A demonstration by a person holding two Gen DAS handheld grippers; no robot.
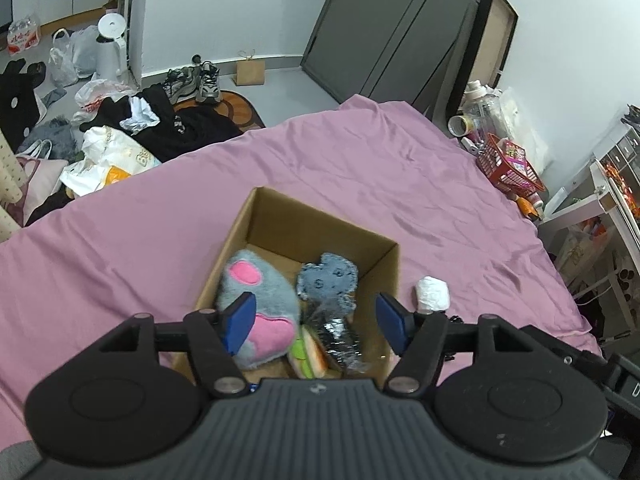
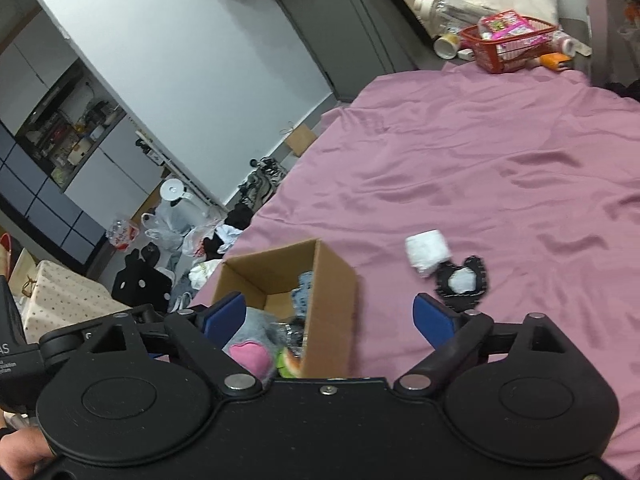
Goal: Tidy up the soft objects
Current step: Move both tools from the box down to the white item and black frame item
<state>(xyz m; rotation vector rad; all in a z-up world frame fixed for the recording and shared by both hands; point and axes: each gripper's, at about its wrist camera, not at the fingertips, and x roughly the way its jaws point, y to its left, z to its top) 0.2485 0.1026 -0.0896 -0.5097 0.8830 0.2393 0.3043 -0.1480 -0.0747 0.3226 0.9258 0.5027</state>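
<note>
The cardboard box (image 1: pixel 320 240) sits on the pink bedsheet (image 1: pixel 360 168) as the collecting bin, already holding a grey plush toy (image 1: pixel 260 292), while both the left gripper (image 1: pixel 316 316) and right gripper (image 2: pixel 328 316) hover released and empty, the white roll (image 2: pixel 426 252) and black pouch (image 2: pixel 464 282) lying just beside it, likely next.

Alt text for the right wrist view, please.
Open, empty right tongs hover over a pink bedsheet, above a cardboard box holding plush toys. A white roll and a black-and-white item lie outside it.
</note>
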